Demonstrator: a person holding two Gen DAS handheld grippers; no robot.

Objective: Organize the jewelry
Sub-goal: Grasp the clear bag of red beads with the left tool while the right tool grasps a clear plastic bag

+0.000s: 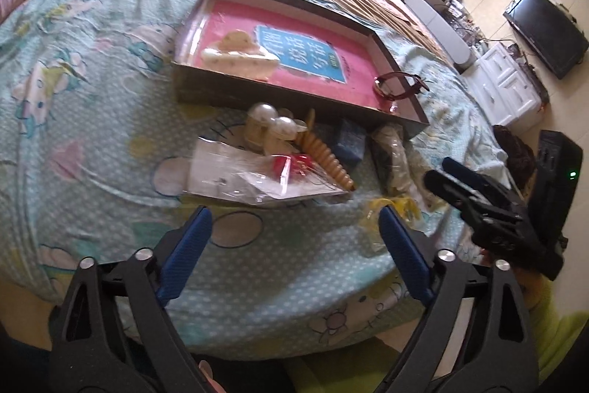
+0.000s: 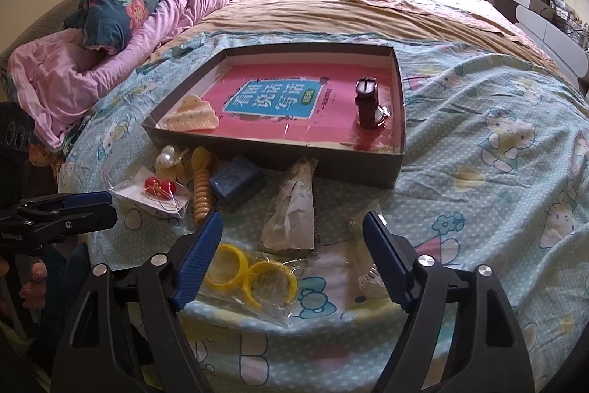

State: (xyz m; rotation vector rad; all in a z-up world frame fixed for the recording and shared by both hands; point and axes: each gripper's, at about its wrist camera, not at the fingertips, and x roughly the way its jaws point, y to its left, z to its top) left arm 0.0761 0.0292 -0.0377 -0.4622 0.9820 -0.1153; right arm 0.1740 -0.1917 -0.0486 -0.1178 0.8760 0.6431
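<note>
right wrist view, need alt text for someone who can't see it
Open right gripper hangs over bagged yellow bangles on a cartoon-print bedsheet. Beyond lies a tray holding a cream hair claw and a watch.

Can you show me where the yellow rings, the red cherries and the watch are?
yellow rings [image 2: 226, 267]: right wrist view, left ring's band.
red cherries [image 2: 150, 185]: right wrist view, left red ball.
watch [image 2: 366, 105]: right wrist view, dark strap.
</note>
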